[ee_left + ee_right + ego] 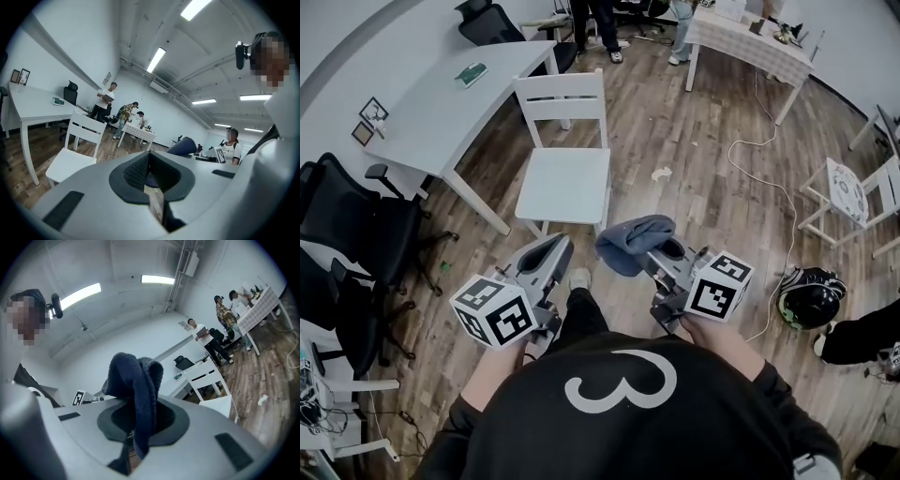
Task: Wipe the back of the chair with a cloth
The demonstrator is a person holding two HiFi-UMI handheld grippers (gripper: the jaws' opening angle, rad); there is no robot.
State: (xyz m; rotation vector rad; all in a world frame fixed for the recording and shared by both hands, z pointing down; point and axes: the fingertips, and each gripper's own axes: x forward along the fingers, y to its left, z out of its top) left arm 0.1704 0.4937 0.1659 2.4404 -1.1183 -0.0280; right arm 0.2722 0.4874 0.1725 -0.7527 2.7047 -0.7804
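Observation:
A white wooden chair (pixel 565 173) stands on the wood floor ahead of me, its slatted back (pixel 561 97) on the far side of the seat. My right gripper (pixel 656 251) is shut on a dark blue-grey cloth (pixel 630 241), which bunches up over the jaws (pixel 134 380). It is held short of the chair's near right corner. My left gripper (pixel 553 248) is beside it, jaws together with nothing in them (pixel 150 177). The left gripper view shows the chair (pixel 77 140) at left and the cloth (pixel 183 146) at right. The chair (pixel 212 385) is also in the right gripper view.
A white table (pixel 441 103) stands left of the chair, with black office chairs (pixel 356 230) nearer me. A scrap of paper (pixel 662 173) and a white cable (pixel 773 183) lie on the floor. A helmet (pixel 811 298) and another white chair (pixel 853 192) are at right. People stand by a far table (pixel 750 37).

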